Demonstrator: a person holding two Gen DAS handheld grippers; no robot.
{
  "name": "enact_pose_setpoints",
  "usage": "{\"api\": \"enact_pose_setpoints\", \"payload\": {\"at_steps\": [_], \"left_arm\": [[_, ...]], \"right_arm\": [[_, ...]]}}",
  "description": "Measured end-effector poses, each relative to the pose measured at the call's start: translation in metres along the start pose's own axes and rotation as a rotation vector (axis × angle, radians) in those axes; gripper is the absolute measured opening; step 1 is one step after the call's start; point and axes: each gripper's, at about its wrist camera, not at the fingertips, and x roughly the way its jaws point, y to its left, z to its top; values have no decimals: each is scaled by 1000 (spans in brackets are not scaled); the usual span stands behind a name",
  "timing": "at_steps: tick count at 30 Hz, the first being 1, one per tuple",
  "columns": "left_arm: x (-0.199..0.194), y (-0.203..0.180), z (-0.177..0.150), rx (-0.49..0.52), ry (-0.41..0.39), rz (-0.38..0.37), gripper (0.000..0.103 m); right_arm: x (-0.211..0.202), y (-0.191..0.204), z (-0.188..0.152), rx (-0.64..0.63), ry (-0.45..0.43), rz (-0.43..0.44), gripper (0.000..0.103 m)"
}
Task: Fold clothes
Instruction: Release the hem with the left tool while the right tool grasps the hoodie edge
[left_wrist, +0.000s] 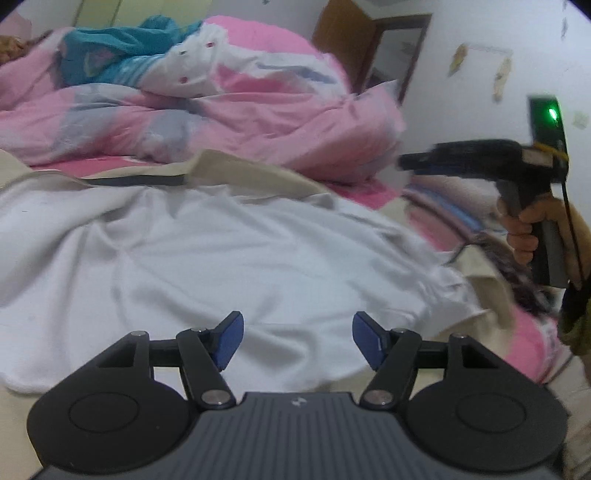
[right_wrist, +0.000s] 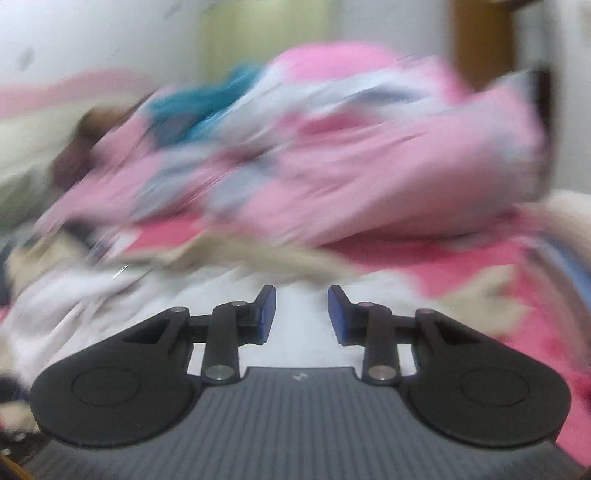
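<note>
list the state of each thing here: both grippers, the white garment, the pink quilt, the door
left gripper: open, empty, over the garment
right gripper: open, empty
white garment: spread out, wrinkled, unfolded
pink quilt: bunched in a heap
door: open

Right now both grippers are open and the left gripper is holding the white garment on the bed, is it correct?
Not quite. The left gripper is open but holds nothing: the left wrist view shows its jaws spread above the white garment, with no cloth between them. The right gripper is open too.

White garment soft matt cloth; pink quilt rumpled fabric; left tongs matt black plastic.
</note>
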Motion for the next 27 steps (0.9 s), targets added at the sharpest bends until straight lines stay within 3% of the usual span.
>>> {"api": "enact_pose_setpoints", "payload": {"at_steps": [2, 6, 11, 13, 14, 16, 18, 23, 27], "left_arm": [[5, 10, -2, -8, 12, 39, 67], [15, 31, -11, -22, 42, 102, 67], [21, 53, -23, -48, 56, 122, 65], [20, 50, -25, -13, 55, 128, 65], [19, 48, -26, 5, 54, 131, 65], [19, 48, -27, 21, 52, 130, 65], [19, 49, -27, 23, 53, 125, 66], [17, 58, -24, -14, 54, 93, 66], [15, 60, -23, -28, 55, 84, 66]], "right_arm": [[22, 41, 8, -115, 48, 88, 28], [106, 61, 9, -121, 171, 81, 27], [184, 24, 15, -129, 239, -102, 24], [214, 1, 11, -152, 295, -179, 7], [217, -6, 11, -190, 291, -198, 0], [224, -20, 11, -265, 285, -238, 0], [237, -32, 13, -369, 301, -389, 0], [255, -98, 22, -227, 336, -533, 0], [237, -86, 27, -199, 320, -548, 0]]}}
